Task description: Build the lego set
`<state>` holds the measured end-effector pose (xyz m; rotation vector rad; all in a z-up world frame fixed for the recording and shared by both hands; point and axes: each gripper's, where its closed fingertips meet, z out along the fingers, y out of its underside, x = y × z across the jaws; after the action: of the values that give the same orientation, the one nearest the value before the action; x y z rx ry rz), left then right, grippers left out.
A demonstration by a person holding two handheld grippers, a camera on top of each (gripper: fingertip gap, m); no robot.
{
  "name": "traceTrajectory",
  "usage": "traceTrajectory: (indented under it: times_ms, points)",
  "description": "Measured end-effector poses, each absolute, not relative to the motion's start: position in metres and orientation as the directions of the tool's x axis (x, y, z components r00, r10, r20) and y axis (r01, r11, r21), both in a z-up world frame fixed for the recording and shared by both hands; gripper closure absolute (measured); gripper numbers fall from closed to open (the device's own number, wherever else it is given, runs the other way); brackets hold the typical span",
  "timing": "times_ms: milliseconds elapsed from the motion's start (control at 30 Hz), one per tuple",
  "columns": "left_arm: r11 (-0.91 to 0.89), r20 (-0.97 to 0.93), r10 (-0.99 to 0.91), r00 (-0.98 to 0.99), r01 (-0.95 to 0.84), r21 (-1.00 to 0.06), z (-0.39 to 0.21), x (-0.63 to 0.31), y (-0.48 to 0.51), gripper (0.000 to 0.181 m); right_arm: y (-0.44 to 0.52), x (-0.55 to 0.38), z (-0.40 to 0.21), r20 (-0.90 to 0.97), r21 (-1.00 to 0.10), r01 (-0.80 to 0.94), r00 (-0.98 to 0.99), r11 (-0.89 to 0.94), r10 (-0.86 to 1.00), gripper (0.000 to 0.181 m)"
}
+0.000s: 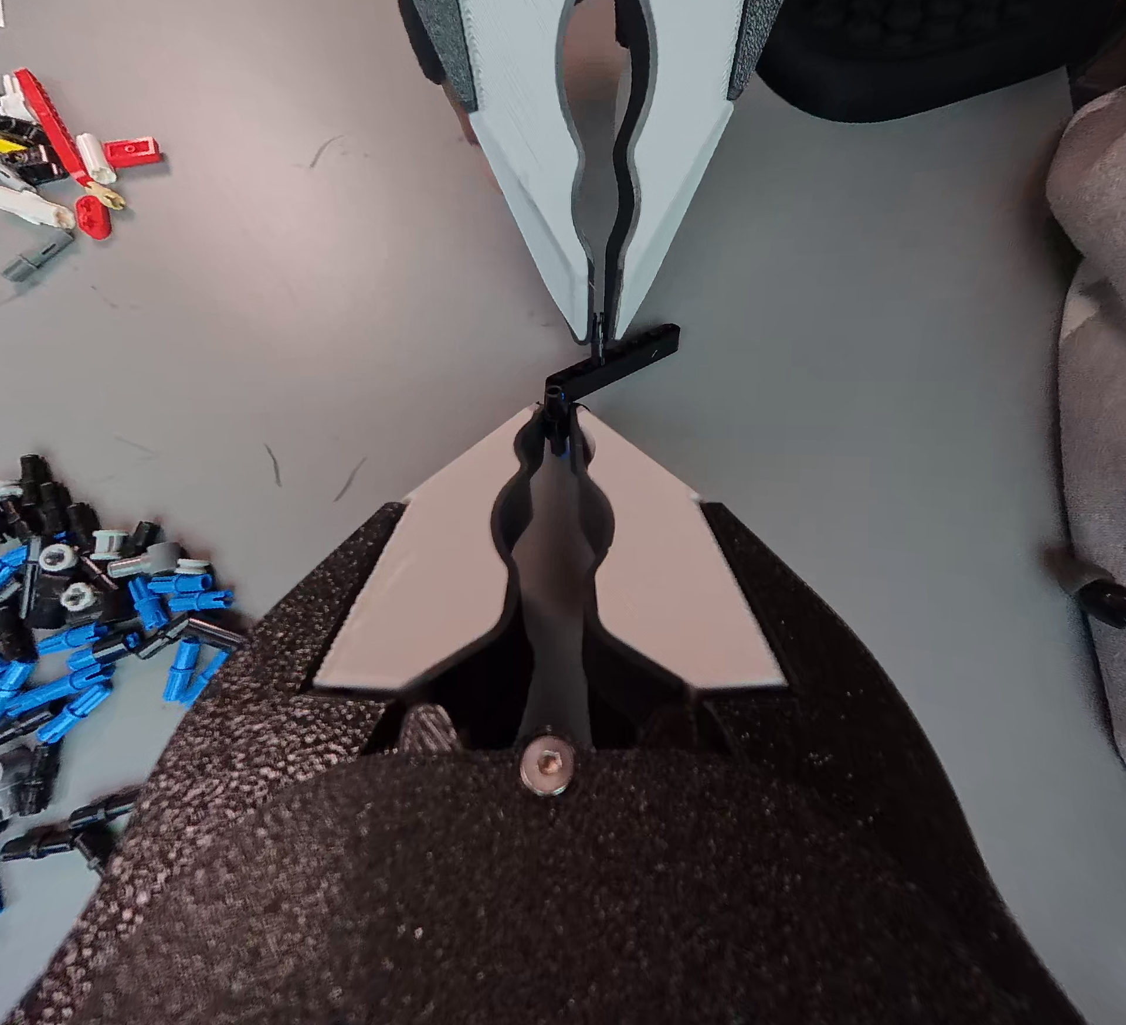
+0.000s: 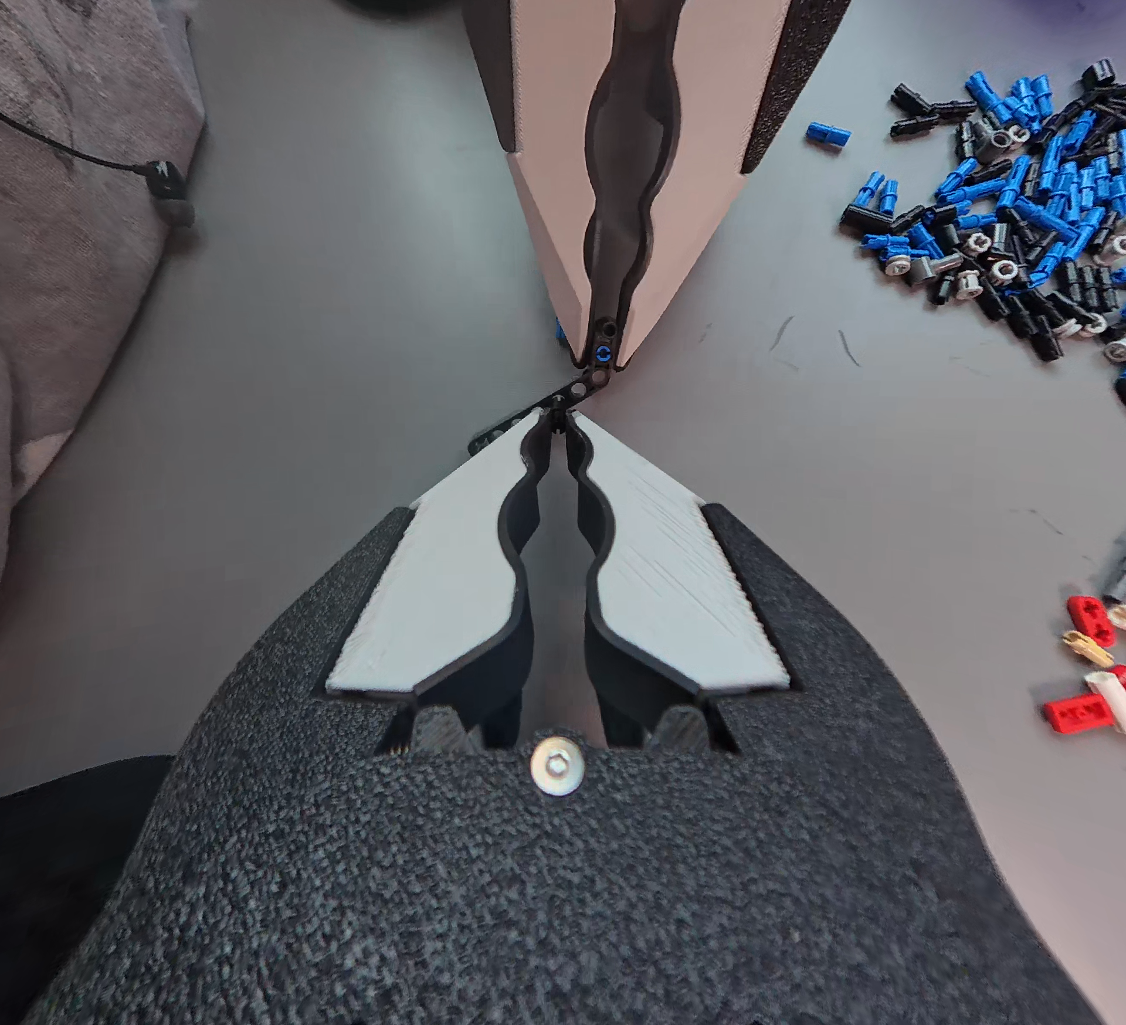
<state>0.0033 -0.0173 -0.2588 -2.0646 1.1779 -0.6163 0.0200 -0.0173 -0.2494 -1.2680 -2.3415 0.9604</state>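
Left gripper (image 1: 557, 417), pink-faced, is pinched tight on the short leg of a black angled beam (image 1: 615, 363), a blue pin (image 2: 602, 352) showing in one of its holes. Tip to tip with it, the right gripper (image 2: 555, 417), white-faced, is closed down on a small black pin (image 2: 557, 405) touching the beam's long arm. All of this hangs above the grey table (image 1: 304, 295). Off to the side lies a heap of blue and black pins (image 2: 1011, 216), and further along some red and white pieces (image 1: 67, 155).
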Motion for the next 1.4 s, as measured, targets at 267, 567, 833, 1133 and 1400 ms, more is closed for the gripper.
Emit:
traceTrajectory:
  times_ms: [267, 567, 833, 1133, 1400]
  points:
    - [-0.484, 0.203, -0.835, 0.512, -0.506, -0.713, -0.259, 0.006, -0.016, 0.174, -0.015, 0.021, -0.252, 0.013, -0.568, 0.647, -0.611, 0.509, 0.792, 0.177]
    - [-0.506, 0.215, -0.817, 0.535, -0.488, -0.712, -0.262, 0.007, -0.015, 0.174, -0.014, 0.020, -0.255, -0.121, -0.611, 0.676, -0.594, 0.412, 0.796, 0.178]
    - [-0.427, 0.110, -0.838, 0.535, -0.516, -0.743, -0.260, 0.008, -0.016, 0.173, -0.020, 0.020, -0.257, -0.405, -0.610, 0.776, -0.479, 0.161, 0.779, 0.177]
    - [-0.450, 0.132, -0.826, 0.548, -0.500, -0.740, -0.260, 0.008, -0.016, 0.173, -0.020, 0.020, -0.257, -0.413, -0.534, 0.842, -0.335, 0.073, 0.847, 0.177]
    - [-0.442, 0.118, -0.827, 0.550, -0.506, -0.740, -0.259, 0.007, -0.016, 0.174, -0.009, 0.023, -0.245, -0.349, -0.644, 0.765, -0.305, 0.010, 0.886, 0.176]
